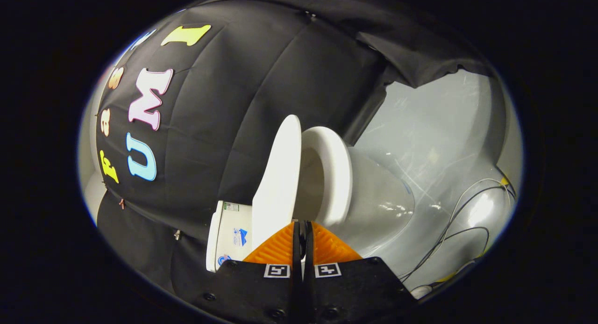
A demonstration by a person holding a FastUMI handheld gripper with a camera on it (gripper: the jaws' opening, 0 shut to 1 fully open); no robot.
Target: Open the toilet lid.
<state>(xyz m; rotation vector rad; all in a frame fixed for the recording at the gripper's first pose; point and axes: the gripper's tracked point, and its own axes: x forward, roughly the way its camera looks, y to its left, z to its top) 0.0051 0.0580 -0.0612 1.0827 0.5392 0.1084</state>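
Apparently a cloth-walled booth; toilet (355,188), loose cables (460,221).

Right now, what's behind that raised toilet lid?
Behind the lid stands the white tank, backed by the black cloth wall. The lid covers most of the tank. The gripper has its jaws nearly closed just below the lid's lower edge; whether they pinch it is unclear.

The tool (299,226) hides the lid's (278,174) near edge behind its orange fingers (275,247), so whether anything sits in the thin gap between them cannot be told. The lid covers part of the tank (231,235). Inside the bowl (359,193), the bottom stays hidden behind the seat (334,174).
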